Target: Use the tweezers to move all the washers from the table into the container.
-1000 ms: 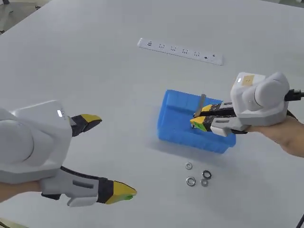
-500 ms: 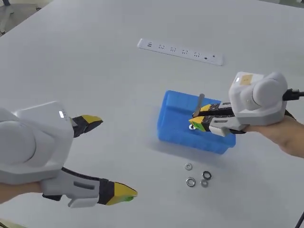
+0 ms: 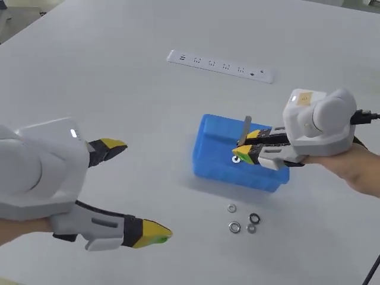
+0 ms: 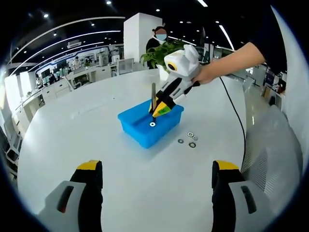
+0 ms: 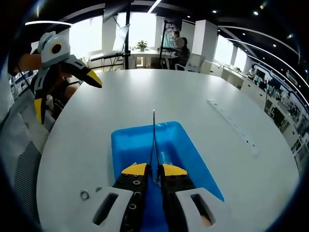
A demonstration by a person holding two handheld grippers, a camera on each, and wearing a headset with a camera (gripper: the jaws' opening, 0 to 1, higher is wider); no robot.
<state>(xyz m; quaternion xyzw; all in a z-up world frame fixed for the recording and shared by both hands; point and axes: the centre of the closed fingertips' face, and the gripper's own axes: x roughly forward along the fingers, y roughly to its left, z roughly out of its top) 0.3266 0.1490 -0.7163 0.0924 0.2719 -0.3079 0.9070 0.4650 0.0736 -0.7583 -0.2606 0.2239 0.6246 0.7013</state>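
My right gripper (image 3: 242, 152) is shut on thin grey tweezers (image 3: 244, 129) and hangs over the blue container (image 3: 214, 122). In the right gripper view the tweezers (image 5: 153, 140) stick straight out past the jaws above the container (image 5: 120, 140). One washer (image 4: 152, 124) sits just under the tweezers' tip (image 4: 153, 99), within the container (image 4: 130, 126). Whether it rests on the floor I cannot tell. Several washers (image 3: 235, 227) lie on the table in front of the container. My left gripper (image 3: 142, 191) stands open and holds nothing, off to the left.
A white power strip (image 3: 219, 66) lies on the white table beyond the container. A hand (image 3: 356, 169) holds the right gripper at the right edge. Bare tabletop (image 3: 148, 107) stretches between the two grippers.
My right gripper and the tweezers have eased slightly left over the container. A washer now shows below the tip. The left gripper keeps its place; the head camera shifted a little.
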